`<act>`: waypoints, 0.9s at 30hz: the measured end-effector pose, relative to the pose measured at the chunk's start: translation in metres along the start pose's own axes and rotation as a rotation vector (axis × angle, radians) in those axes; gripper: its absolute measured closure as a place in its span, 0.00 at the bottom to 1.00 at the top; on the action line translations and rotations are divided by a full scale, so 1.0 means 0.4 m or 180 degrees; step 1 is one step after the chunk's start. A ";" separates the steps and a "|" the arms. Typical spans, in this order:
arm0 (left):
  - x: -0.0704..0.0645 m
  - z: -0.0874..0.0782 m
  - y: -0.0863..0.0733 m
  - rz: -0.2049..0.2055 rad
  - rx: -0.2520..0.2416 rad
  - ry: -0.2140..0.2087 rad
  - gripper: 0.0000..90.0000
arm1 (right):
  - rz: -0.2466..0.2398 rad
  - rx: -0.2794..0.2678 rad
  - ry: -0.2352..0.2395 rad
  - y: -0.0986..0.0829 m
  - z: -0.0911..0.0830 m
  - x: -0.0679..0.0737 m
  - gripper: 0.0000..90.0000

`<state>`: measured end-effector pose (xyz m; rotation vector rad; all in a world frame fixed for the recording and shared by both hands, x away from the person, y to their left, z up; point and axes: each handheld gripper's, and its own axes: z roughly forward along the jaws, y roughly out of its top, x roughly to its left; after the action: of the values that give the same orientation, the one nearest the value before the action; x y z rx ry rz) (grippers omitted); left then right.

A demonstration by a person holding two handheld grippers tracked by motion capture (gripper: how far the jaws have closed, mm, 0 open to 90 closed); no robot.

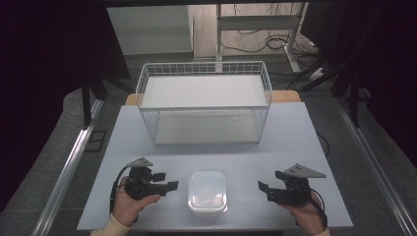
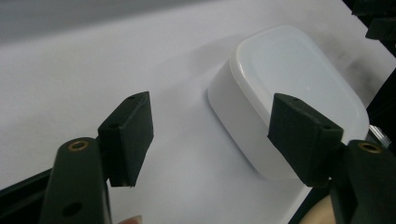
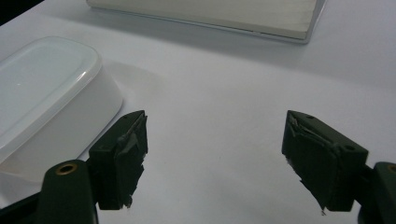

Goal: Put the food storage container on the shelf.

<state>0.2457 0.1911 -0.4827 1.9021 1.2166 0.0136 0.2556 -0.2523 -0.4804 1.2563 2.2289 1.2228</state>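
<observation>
The lidded box (image 1: pixel 207 191) sits on the table (image 1: pixel 295 132) near its front edge, between the left gripper (image 1: pixel 164 186) and right gripper (image 1: pixel 265 189). Both jaws stand open, empty, flanking it, probably for a two-sided approach. The basket (image 1: pixel 204 105) stands behind.

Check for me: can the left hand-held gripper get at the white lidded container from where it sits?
Probably yes. The left hand-held gripper is open beside the white lidded container, jaws pointing at it, with only bare table between them.
</observation>
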 end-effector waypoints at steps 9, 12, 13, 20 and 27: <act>0.007 -0.007 -0.001 0.0102 -0.0099 0.0062 0.34 | 0.0043 -0.0043 0.0074 0.008 0.003 -0.002 0.26; 0.008 -0.010 0.000 0.0109 -0.0114 0.0060 0.34 | 0.0047 -0.0036 0.0097 0.011 0.006 0.000 0.26; 0.007 -0.010 0.000 0.0113 -0.0121 0.0059 0.34 | 0.0044 -0.0029 0.0101 0.011 0.007 0.002 0.26; -0.003 -0.012 0.001 0.0180 -0.0159 -0.0006 0.33 | 0.0135 -0.0038 0.0224 0.022 0.002 0.010 0.27; -0.014 -0.007 0.002 0.0109 -0.0161 -0.0147 0.31 | 0.0330 0.0125 0.0449 0.037 0.008 0.046 0.26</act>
<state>0.2421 0.1886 -0.4782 1.8692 1.1425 0.0183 0.2552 -0.2321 -0.4681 1.3550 2.3221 1.3509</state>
